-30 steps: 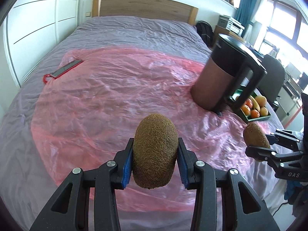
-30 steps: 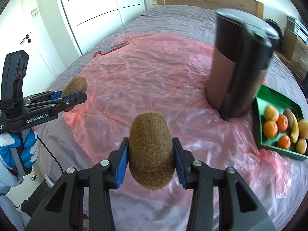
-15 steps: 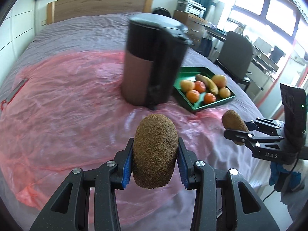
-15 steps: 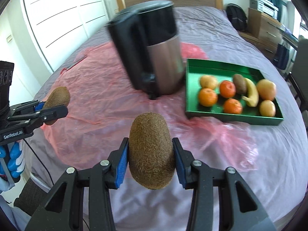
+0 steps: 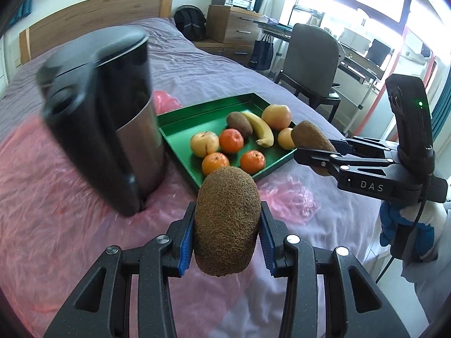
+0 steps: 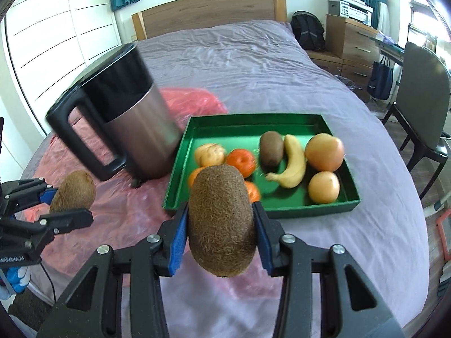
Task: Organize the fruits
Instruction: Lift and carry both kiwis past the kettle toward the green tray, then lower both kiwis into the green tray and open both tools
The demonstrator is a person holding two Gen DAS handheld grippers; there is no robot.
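Each gripper carries a kiwi. The left gripper has its blue pads pressed on both sides of a brown fuzzy kiwi, held upright above the bed, just near of the tray's near corner. The right gripper clamps a second kiwi the same way, upright between its pads, above the sheet just near of the tray's near wall. In the left wrist view the right gripper shows at the right side with its kiwi end-on at the tray's right corner; in the right wrist view the left gripper appears at the left edge with its kiwi above the pink plastic.

The green tray lies on the bed to the right of the kettle. In it are a third kiwi, a banana just right of that kiwi, a large yellow-pink fruit at the far right, a smaller yellow fruit near of it, a pale yellowish fruit at the left, and oranges partly hidden behind the held kiwi. The tray's far half is bare.

A black and steel kettle stands on a pink plastic sheet spread over the purple bedsheet, blurred in both views. A blue-gloved hand grips the right gripper's handle. Beyond the bed are a wooden headboard, a backpack, a drawer unit with a printer, and a grey chair
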